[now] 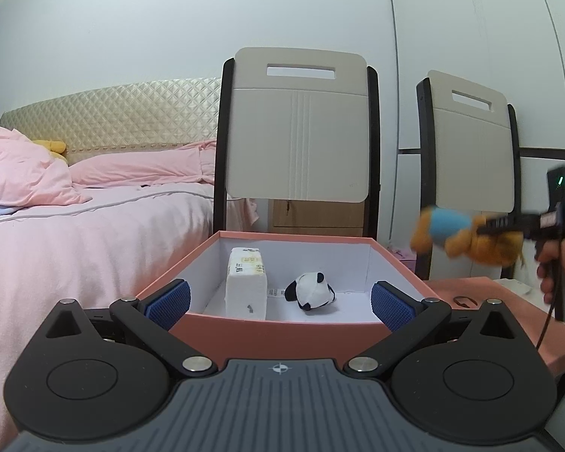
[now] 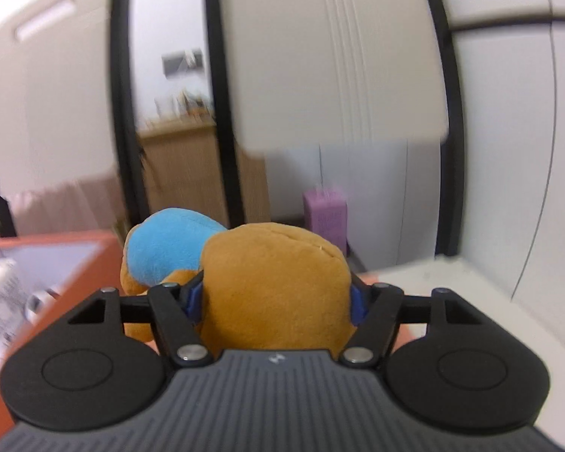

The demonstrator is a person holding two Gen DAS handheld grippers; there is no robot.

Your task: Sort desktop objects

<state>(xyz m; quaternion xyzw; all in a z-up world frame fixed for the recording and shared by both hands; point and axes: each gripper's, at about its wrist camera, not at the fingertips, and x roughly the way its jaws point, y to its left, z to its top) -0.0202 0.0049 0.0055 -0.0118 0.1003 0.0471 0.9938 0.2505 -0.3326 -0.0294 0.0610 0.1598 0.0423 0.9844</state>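
An open pink box [image 1: 278,333] stands in front of my left gripper [image 1: 280,301], which is open and empty with its blue pads on either side of the box's near wall. Inside the box are a white tissue pack [image 1: 246,286] and a small panda plush [image 1: 312,290]. My right gripper [image 2: 277,297] is shut on a brown plush bear with a blue shirt [image 2: 267,282] and holds it in the air to the right of the box. The bear [image 1: 459,239] and right gripper also show blurred at the right of the left wrist view. The box [image 2: 56,248] lies lower left in the right wrist view.
Two beige chair backs [image 1: 297,124] stand behind the box. A bed with pink bedding [image 1: 75,226] is on the left. The pink box lid [image 1: 508,312] lies on the right. A purple pack [image 2: 326,214] stands on the floor by a white wall.
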